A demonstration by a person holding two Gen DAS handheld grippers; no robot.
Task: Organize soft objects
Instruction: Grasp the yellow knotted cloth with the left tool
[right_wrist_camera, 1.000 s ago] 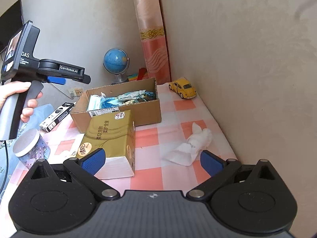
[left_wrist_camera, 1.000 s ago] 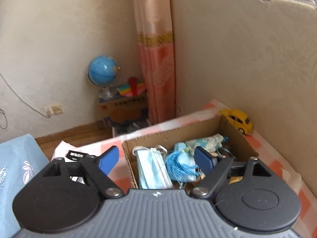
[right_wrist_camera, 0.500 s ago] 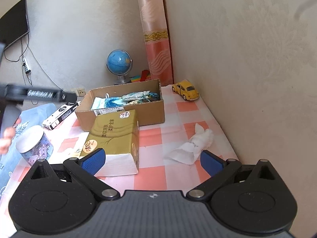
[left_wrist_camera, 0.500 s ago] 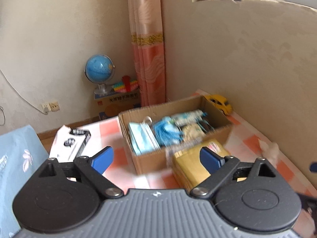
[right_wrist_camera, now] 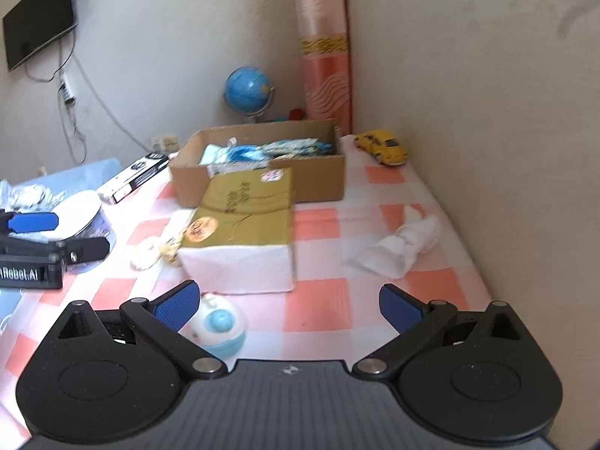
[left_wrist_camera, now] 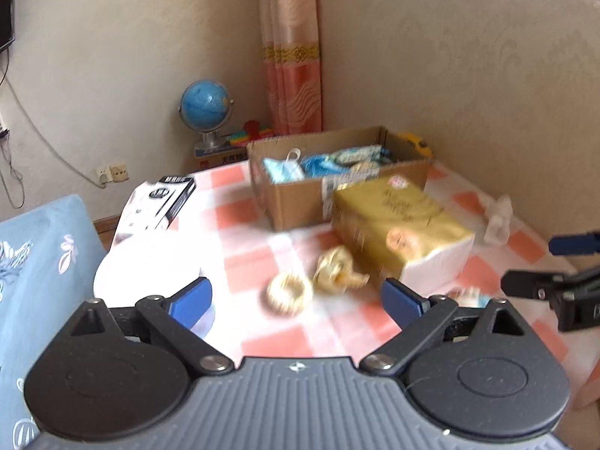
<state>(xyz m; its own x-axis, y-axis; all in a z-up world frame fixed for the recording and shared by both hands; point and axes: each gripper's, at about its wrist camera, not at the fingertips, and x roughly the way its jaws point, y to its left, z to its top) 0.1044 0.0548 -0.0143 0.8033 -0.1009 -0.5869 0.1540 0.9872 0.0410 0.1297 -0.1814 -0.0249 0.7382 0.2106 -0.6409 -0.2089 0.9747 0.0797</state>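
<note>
A cardboard box [left_wrist_camera: 300, 198] [right_wrist_camera: 318, 180] holding face masks and blue soft items stands at the back of the checked table. A gold tissue pack [left_wrist_camera: 397, 225] [right_wrist_camera: 243, 217] lies in front of it. A cream scrunchie [left_wrist_camera: 289, 292] and a gold cloth bundle [left_wrist_camera: 339, 272] lie left of the pack. A crumpled white tissue [right_wrist_camera: 401, 240] lies to the right by the wall. My left gripper [left_wrist_camera: 296, 302] is open and empty above the scrunchie's near side. My right gripper [right_wrist_camera: 288, 305] is open and empty, back from the pack.
A yellow toy car [right_wrist_camera: 382, 146] sits by the wall. A black-and-white carton [left_wrist_camera: 165, 202] lies at the left, a clear jar with a white lid [right_wrist_camera: 80, 213] near it. A white-and-blue round object [right_wrist_camera: 221, 328] sits under my right gripper. A globe [left_wrist_camera: 204, 107] stands behind.
Both grippers have pulled back toward me and away from the box. The left one has dropped from over the box to low over the table's front. Both stay open.
</note>
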